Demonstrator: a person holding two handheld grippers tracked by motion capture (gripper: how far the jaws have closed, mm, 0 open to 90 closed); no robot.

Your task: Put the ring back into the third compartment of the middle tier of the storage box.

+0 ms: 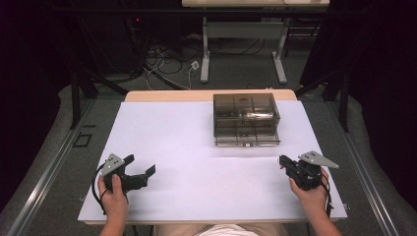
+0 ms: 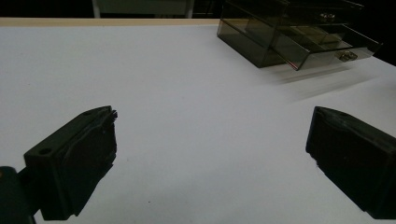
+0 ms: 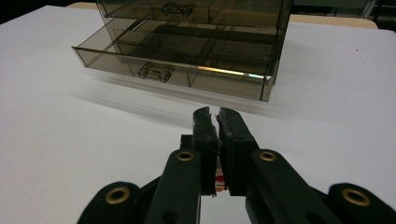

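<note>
1. I am looking at a dark room with cables on the floor beyond a wooden table point(image 1: 147, 96) covered by a white sheet point(image 1: 187, 162).
2. The thing in hand is a smoky clear plastic drawer box point(image 1: 246, 119), standing on the far part of the sheet, right of the middle and well apart from both hands.
3. Its bottom drawer point(image 3: 173, 63) is pulled partly out toward me; a small metal handle point(image 3: 152, 73) sits at the middle of its front. I cannot tell what lies in the compartments.
4. My right gripper point(image 3: 215, 116) rests near the sheet's right edge, its fingers together with nothing between them, and points at the drawer front.
5. My left gripper point(image 1: 142, 167) sits near the left edge, its fingers wide apart and empty, with bare sheet ahead of it.
6. I judge the step to be working that drawer, most likely pushing it shut.
7. To do it well I would meet the front squarely near the handle with the closed right fingers, push level and slowly, and steady the box with the left gripper: it looks light and could slide on the sheet.
</note>
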